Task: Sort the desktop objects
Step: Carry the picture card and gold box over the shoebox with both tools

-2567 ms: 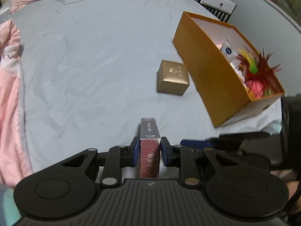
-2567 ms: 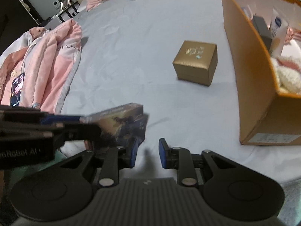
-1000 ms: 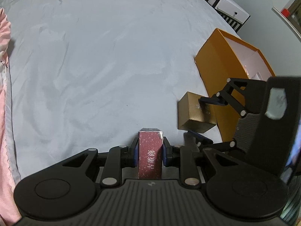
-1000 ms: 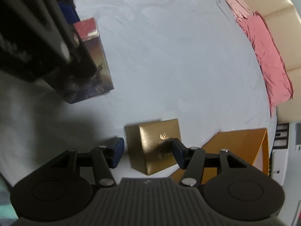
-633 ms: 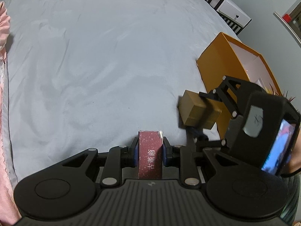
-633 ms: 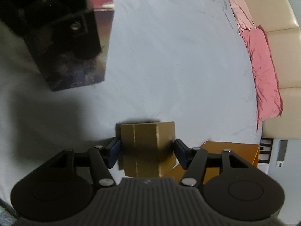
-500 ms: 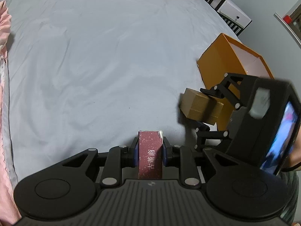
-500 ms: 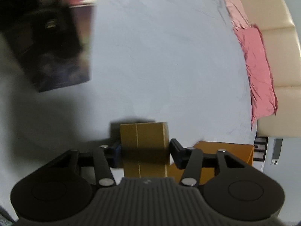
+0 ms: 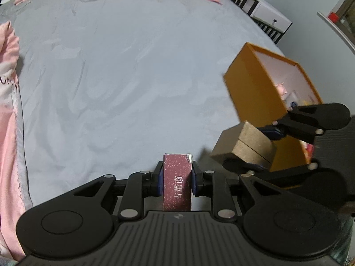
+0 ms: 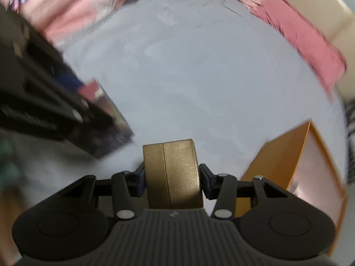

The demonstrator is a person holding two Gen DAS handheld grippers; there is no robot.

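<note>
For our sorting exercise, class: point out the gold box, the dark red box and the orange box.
gold box (image 10: 172,173), right wrist view, its front face.
dark red box (image 9: 177,182), left wrist view, its lettered top face.
orange box (image 9: 250,88), left wrist view, its outer side wall.

A grey-blue bed sheet (image 9: 124,84) carries an orange box (image 9: 255,93) at three o'clock, pink bedding (image 9: 8,115), seemingly a quilt, at nine.

The right gripper (image 10: 172,180) has just been closing its jaws on the gold box (image 10: 172,173), pads pressed to both sides, the box lifted off the grey bedsheet (image 10: 199,71). Right of the gold box stands the open orange box (image 10: 284,166); left of it, blurred, the left gripper (image 10: 84,113) holds a dark carton (image 10: 111,122)
</note>
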